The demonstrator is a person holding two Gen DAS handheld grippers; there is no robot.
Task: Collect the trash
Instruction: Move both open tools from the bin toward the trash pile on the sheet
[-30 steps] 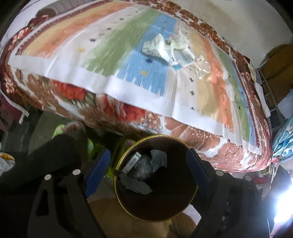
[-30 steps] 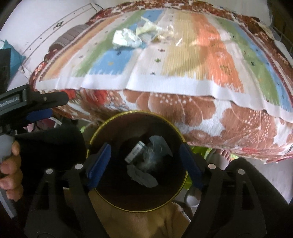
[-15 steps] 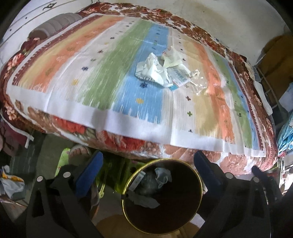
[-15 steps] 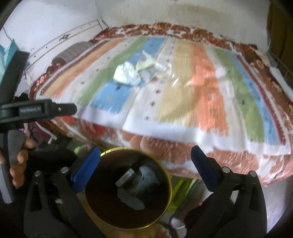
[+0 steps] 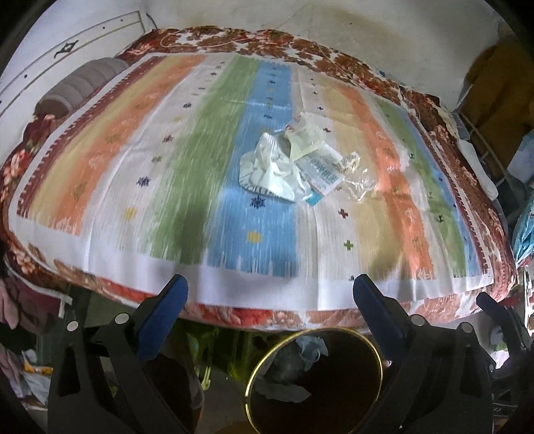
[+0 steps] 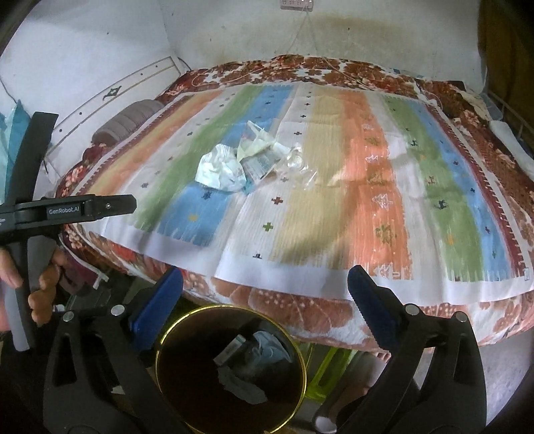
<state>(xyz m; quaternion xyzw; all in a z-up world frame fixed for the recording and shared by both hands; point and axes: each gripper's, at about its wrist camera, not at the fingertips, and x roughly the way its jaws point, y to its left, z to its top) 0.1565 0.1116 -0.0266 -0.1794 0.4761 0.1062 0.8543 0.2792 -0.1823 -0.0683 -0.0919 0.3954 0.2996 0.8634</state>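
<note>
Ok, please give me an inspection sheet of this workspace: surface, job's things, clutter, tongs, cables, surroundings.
Surface: striped bedspread over a floral quilt.
Job's things: crumpled white paper, printed wrapper and clear plastic heaped mid-bed; gold-rimmed bin below the bed edge, some trash inside.
Clutter: grey rolled cushion at the far left of the bed.
Tongs: left tongs open, empty; right tongs open, empty.
Cables: thin cord on the wall.
Surroundings: stained white wall.
</note>
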